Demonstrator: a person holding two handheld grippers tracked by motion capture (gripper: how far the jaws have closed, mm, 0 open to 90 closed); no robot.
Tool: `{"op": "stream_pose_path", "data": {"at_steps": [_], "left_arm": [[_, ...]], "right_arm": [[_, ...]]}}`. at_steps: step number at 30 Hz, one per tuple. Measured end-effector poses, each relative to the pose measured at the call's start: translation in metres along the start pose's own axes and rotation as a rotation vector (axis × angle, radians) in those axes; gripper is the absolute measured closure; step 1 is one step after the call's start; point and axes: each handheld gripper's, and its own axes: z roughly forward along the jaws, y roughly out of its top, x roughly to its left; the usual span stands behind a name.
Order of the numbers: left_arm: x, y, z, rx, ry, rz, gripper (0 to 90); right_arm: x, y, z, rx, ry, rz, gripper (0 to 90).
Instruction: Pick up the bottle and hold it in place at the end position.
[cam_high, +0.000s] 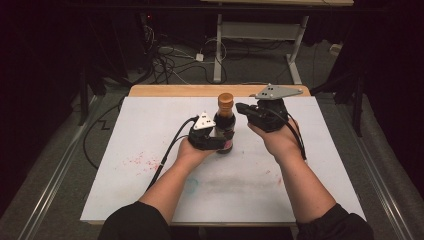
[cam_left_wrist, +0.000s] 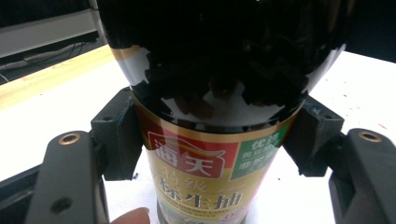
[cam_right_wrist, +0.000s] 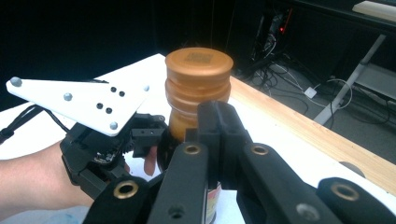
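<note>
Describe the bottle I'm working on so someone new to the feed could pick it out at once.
Start from the white table top with the wooden strip along its far edge. Near the middle, between the two hands, stands a dark bottle, upright, the left gripper shut around its body. It has a copper-orange cap and a red and gold label with Chinese characters.

Glossy dark bottle (cam_left_wrist: 219, 70), seemingly glass; smooth orange cap (cam_right_wrist: 199, 77).

Dark soy sauce bottle (cam_high: 225, 127) with orange cap (cam_high: 225, 99) stands upright mid-table.
</note>
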Motion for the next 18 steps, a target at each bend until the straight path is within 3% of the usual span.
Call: {"op": "stream_pose_path", "data": {"at_steps": [18], "left_arm": [[-0.0009,-0.0002,0.0000,0.000,0.003,0.000,28.9]], "right_arm": [[0.0035,0.0075,0.0051,0.033,0.000,-0.021,90.0]]}}
